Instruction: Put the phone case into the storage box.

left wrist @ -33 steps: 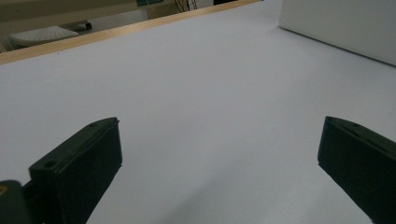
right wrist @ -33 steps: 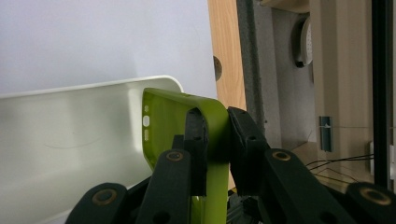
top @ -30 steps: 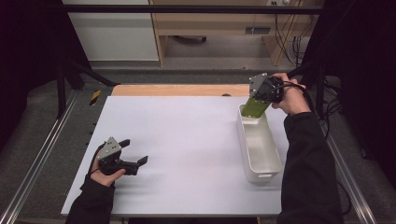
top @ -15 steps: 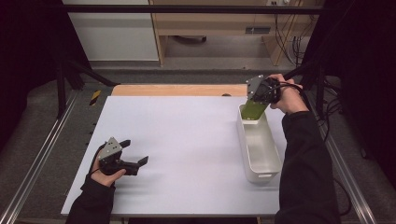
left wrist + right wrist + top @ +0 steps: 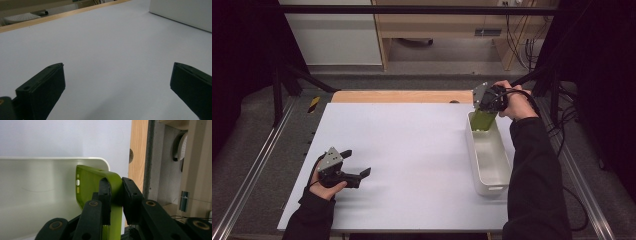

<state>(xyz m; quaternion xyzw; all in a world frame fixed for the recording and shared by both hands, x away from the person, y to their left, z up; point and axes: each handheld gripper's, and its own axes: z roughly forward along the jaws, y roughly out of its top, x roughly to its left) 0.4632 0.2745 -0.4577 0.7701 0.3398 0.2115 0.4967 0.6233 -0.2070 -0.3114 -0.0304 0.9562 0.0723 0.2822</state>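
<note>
A lime-green phone case (image 5: 91,187) hangs over the far end of a white bin (image 5: 488,152), and my right gripper (image 5: 115,195) is shut on the case's edge, one pad inside it and one outside. From above, the green phone case (image 5: 482,120) dips into the bin's far end below the right gripper (image 5: 484,111). My left gripper (image 5: 357,163) rests low on the white table (image 5: 412,150) at the near left, jaws wide apart with nothing between them. Bare tabletop lies between the left gripper's (image 5: 117,87) two fingers.
The white bin's inside (image 5: 37,202) looks bare apart from the case. A wooden strip (image 5: 402,96) edges the table's far side, with a shelf unit and cables behind it. Metal rails (image 5: 257,165) run along both sides of the table.
</note>
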